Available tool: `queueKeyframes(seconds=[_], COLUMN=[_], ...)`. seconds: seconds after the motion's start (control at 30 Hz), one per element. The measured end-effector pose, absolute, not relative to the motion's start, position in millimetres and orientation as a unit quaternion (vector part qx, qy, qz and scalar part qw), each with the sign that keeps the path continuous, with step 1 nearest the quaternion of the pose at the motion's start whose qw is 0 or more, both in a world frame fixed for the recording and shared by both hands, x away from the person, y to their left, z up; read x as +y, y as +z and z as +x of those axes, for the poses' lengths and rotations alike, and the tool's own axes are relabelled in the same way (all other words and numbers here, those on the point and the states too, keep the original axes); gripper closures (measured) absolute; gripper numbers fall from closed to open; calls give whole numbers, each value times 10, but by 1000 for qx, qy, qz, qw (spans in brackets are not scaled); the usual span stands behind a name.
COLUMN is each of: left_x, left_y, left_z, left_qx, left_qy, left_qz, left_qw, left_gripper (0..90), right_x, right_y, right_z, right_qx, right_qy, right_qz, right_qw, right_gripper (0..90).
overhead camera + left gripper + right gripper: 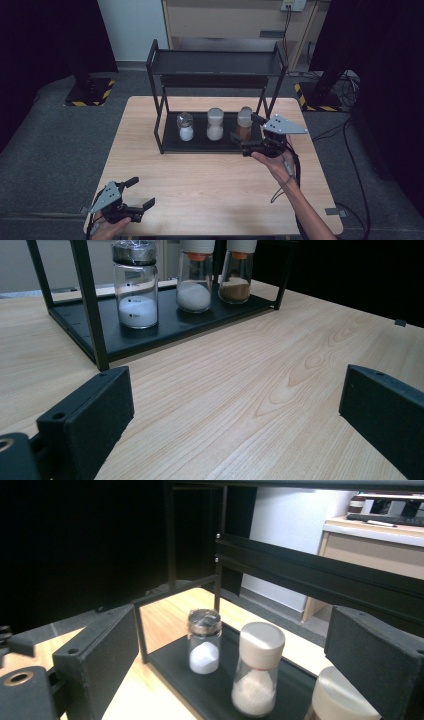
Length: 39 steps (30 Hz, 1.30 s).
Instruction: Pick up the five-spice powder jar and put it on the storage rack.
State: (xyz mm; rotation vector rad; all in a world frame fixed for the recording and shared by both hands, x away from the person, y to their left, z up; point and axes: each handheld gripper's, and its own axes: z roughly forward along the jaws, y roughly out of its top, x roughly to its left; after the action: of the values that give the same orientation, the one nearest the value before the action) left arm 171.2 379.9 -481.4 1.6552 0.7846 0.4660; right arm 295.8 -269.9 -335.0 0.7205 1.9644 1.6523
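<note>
Brown-spice jar (244,125), capped in white, is positioned at the right end of the lower tray of the black rack (200,146), which is placed at the far middle of the wooden surface (200,185). Two further jars are lined up to its left on the same tray: a white-capped jar of pale grains (215,124) in the middle and a metal-capped jar of white powder (185,126) at the left end. The right hand-held gripper (246,133) is held level at the brown-spice jar, with its jaws set apart on either side of the jar and no contact by the pads discernible. In the right gripper view, the cap of the brown-spice jar (342,697) is seen low between the separated jaws, just beside the right jaw. The left hand-held gripper (139,192) is held near the front left corner of the surface, well apart from the rack, with its jaws set wide apart and nothing between them.
</note>
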Motion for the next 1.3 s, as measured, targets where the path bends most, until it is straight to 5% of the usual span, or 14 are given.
queueKeyframes(seconds=[1.3], left_x=[3833], left_y=[-4830], left_z=[1664], left_qx=[334], left_qy=[209], left_qz=[696], left_qw=[600], left_gripper=[0], right_x=[-3467], right_y=[-3923], right_z=[1879], right_qx=[709], right_qy=[593], right_qz=[308], right_qw=[228], right_gripper=[72])
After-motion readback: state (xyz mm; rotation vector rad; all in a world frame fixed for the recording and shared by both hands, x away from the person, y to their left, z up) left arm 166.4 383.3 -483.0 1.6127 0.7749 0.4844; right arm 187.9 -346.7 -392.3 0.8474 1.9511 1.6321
